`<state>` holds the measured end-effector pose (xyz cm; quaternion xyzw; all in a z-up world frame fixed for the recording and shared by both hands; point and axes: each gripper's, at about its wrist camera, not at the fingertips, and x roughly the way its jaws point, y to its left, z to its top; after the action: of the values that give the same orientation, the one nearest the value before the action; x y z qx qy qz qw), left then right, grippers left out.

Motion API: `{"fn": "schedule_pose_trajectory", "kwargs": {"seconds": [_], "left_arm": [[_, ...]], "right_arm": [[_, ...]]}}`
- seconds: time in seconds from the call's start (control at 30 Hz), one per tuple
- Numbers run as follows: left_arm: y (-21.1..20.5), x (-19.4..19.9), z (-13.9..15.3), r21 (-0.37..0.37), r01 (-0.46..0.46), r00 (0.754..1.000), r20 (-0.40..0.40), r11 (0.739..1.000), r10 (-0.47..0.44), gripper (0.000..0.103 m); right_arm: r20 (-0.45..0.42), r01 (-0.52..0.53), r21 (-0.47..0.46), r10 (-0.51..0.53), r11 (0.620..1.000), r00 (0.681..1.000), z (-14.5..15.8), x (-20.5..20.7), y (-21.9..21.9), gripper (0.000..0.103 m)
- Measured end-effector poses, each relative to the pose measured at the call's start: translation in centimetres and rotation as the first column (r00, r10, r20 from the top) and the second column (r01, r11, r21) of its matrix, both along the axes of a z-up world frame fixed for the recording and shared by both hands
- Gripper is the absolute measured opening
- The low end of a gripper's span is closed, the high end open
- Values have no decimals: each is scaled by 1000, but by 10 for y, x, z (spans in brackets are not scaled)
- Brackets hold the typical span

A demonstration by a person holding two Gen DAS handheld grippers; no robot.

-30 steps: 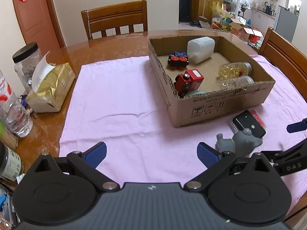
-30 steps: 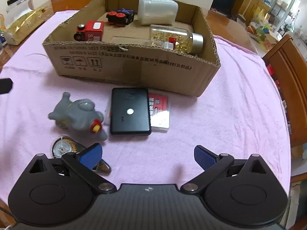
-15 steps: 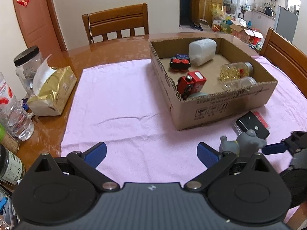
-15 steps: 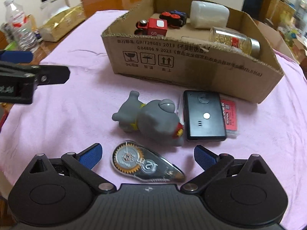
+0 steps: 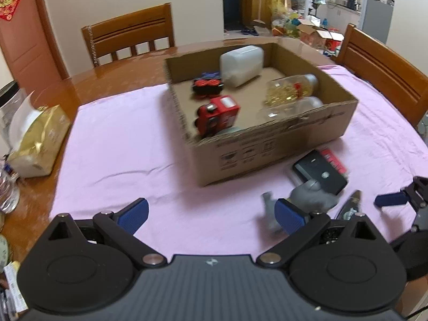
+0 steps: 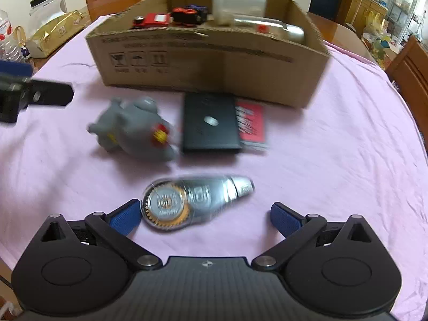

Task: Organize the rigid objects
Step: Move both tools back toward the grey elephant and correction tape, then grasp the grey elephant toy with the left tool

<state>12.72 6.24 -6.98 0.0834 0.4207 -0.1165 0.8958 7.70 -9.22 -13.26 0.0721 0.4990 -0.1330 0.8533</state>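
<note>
A cardboard box (image 5: 267, 144) (image 6: 208, 64) on the pink cloth holds a red toy truck (image 5: 218, 115), a dark toy car (image 5: 208, 85), a white jug (image 5: 242, 62) and two clear bottles (image 5: 291, 89). In front of it lie a grey toy elephant (image 6: 133, 131) (image 5: 310, 195), a black device (image 6: 211, 123) on a red card (image 6: 251, 125), and a clear correction-tape dispenser (image 6: 195, 200). My right gripper (image 6: 206, 215) is open just behind the dispenser. My left gripper (image 5: 211, 214) is open and empty, left of the elephant.
A gold tissue pack (image 5: 37, 139) and a jar (image 6: 48, 2) stand at the table's left edge. Wooden chairs (image 5: 131, 37) stand behind and to the right (image 5: 385, 72). The pink cloth (image 5: 120, 147) covers the table.
My right gripper has swung left and closed in so the tape dispenser sits between its fingers. The left gripper has shifted slightly toward the box.
</note>
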Motion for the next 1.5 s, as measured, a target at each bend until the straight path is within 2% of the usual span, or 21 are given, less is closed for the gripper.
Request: {"fn": "schedule_pose_trajectory", "kwargs": {"seconds": [0.2,0.37,0.43,0.57,0.67,0.77,0.97,1.07,1.27,1.5], "left_arm": [[-34,18,-5,-61,50,999,-4,997,-51,100],[-54,24,-21,-65,113,991,-64,992,-117,100],[-56,20,-26,-53,115,990,-81,992,-119,100],[-45,13,-32,-121,89,984,-141,989,-106,100],[-41,5,-37,-143,78,980,-171,987,-102,100],[-43,-2,-42,-127,93,975,-188,987,-116,100],[-54,-11,-45,-97,138,970,-189,986,-155,86],[-56,-13,-42,-67,135,974,-176,989,-144,85],[-56,-20,-37,-42,79,975,-205,996,-86,87],[-53,-26,-40,-31,92,969,-225,995,-97,87]], "right_arm": [[7,-5,0,5,1000,1000,-1,-22,-16,103],[5,-28,-1,28,1000,1000,-2,-20,-16,103],[5,-42,-1,42,999,999,-3,-20,-17,103],[9,-59,-2,59,998,998,-4,-20,-20,103],[10,-69,-2,69,998,998,-3,-24,-20,103],[12,-76,-2,76,997,997,-3,-24,-21,103],[14,-84,-3,84,996,996,-3,-23,-20,103],[10,-83,-2,83,997,996,-2,-22,-18,103],[12,-83,-3,83,997,996,-2,-23,-18,103],[6,-133,-1,133,991,991,-2,-26,-19,103]]}}
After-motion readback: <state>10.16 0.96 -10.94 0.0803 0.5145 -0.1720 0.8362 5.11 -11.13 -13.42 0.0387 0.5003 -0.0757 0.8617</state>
